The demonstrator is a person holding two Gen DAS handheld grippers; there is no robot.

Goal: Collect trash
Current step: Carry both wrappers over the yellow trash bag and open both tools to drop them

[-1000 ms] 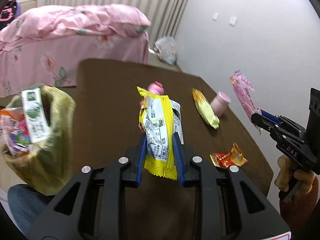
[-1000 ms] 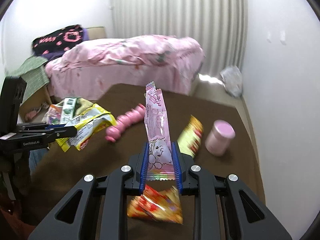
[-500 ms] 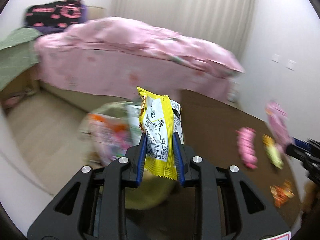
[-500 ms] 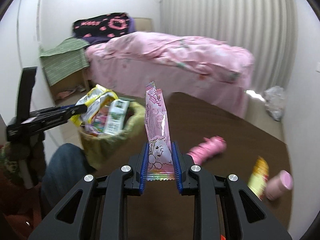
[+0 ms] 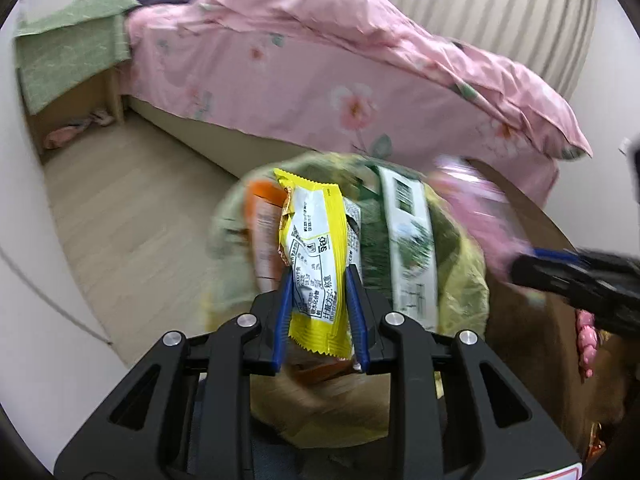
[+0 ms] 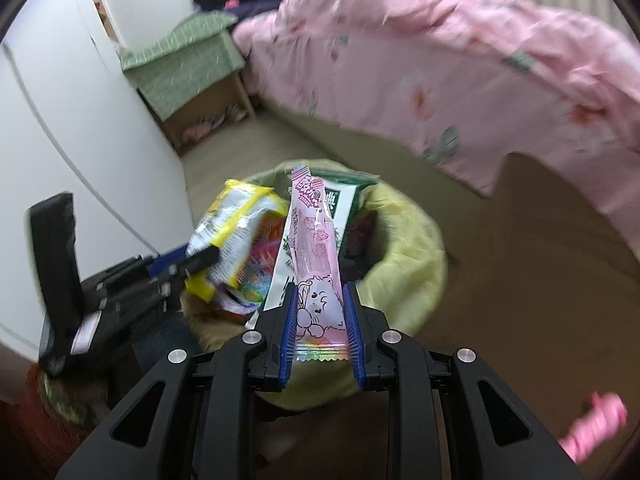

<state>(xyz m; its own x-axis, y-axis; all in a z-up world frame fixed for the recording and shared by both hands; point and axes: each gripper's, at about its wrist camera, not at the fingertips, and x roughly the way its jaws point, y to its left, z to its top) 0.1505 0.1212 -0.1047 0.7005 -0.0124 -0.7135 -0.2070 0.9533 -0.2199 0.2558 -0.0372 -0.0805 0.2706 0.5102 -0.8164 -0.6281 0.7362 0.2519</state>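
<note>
**Two wrappers held above the trash bag**

Left tool [image 5: 320, 292] clenched on a yellow wrapper [image 5: 316, 256]; right tool [image 6: 320, 308] clenched on a pink wrapper [image 6: 316, 248]. Both wrappers stand upright over the open mouth of a yellow-green trash bag [image 6: 416, 264], which already contains a green-and-white packet [image 5: 412, 240] and other wrappers. The bag sits at the edge of the brown desk [image 6: 540, 280]. Beyond lie the floor [image 5: 132, 200] and a pink-covered bed [image 5: 360, 80].

We looked steeply down along each tool's fingers, close above the trash bag [image 5: 460, 280] [image 6: 408, 280]; both views shared it, the bed [image 5: 360, 80] [image 6: 440, 60] behind.
</note>
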